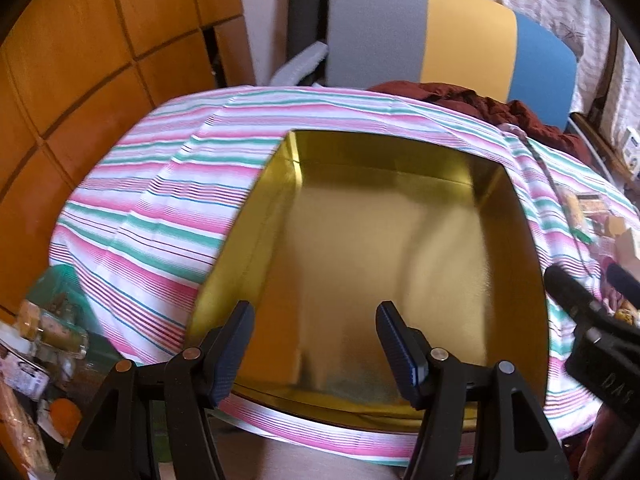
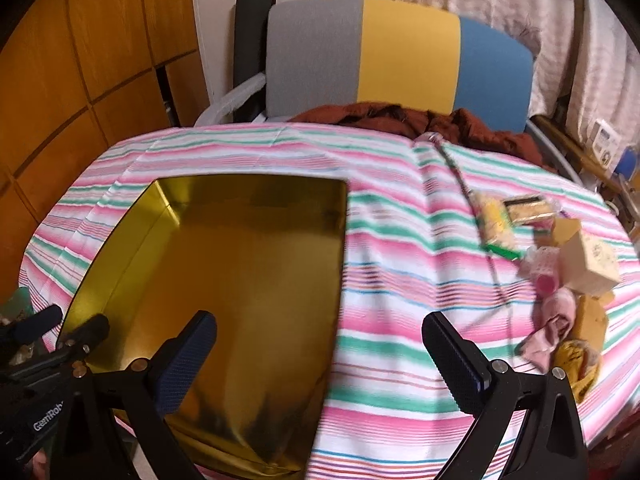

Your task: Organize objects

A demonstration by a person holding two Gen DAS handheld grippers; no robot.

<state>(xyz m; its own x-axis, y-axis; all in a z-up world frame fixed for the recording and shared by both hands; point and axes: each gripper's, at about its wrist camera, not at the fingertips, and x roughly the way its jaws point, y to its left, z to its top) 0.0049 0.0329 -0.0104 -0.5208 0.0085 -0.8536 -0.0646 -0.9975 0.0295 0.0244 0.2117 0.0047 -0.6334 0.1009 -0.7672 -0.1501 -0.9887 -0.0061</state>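
Tin (image 2: 248,264) interior: empty, open from above.
Cloth (image 2: 400,280) right of tin: bare.
Far right of tin: clutter (image 2: 568,264) blocks.

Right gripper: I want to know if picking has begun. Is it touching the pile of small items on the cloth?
Apart. The right wrist view shows the right gripper open over bare striped cloth, with the small items lying clear of its fingers.

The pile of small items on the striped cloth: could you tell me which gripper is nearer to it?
Right. The right gripper hangs open between the gold tin and the pile of small items; the left gripper is over the tin, farther away.
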